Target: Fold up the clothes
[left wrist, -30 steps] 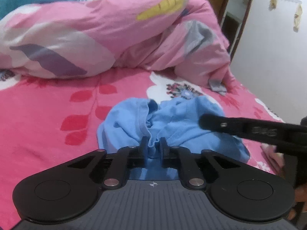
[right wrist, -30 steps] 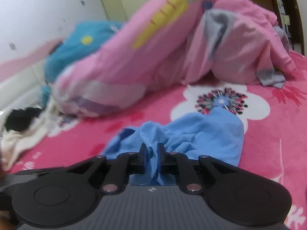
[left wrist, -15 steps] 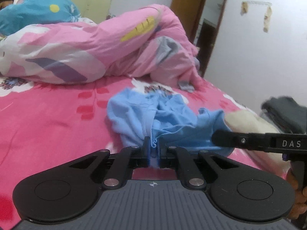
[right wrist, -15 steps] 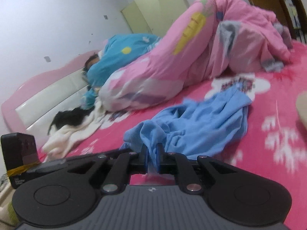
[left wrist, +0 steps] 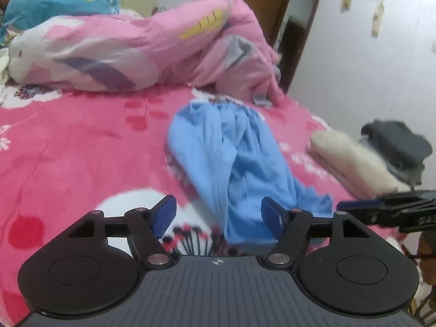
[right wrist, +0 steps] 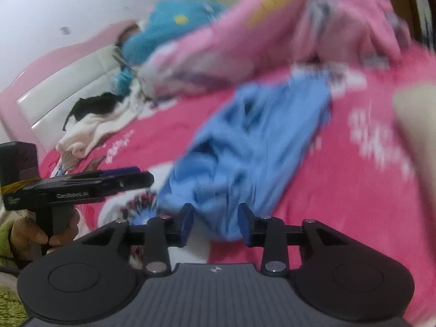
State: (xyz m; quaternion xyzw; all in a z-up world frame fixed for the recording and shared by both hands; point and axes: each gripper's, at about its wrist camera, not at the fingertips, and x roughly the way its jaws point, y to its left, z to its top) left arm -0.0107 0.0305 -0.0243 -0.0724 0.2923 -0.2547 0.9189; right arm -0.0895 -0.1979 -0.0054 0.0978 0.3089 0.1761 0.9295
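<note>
Only in the left wrist view: cream bundle [left wrist: 351,160] and dark clothes [left wrist: 397,144] at right, brown door [left wrist: 261,8] at top. Only in the right wrist view: pink headboard [right wrist: 54,65] at left, hand [right wrist: 41,231] gripping the left gripper [left wrist: 218,215] handle. Both tilted down over the bed [left wrist: 68,150]. Left fingers [left wrist: 164,212] spreading wide; right gripper [right wrist: 215,223] fingers [right wrist: 186,222] parting, touching nothing. Blue garment [left wrist: 231,158] bunched mid-frame, its near edge between both pairs.

blue garment [left wrist: 231,147]: soft matt cloth, creased
bed cover [left wrist: 81,141]: fleecy matt cloth
left hand-held gripper [left wrist: 218,215]: matt blk plastic, metal pins
</note>
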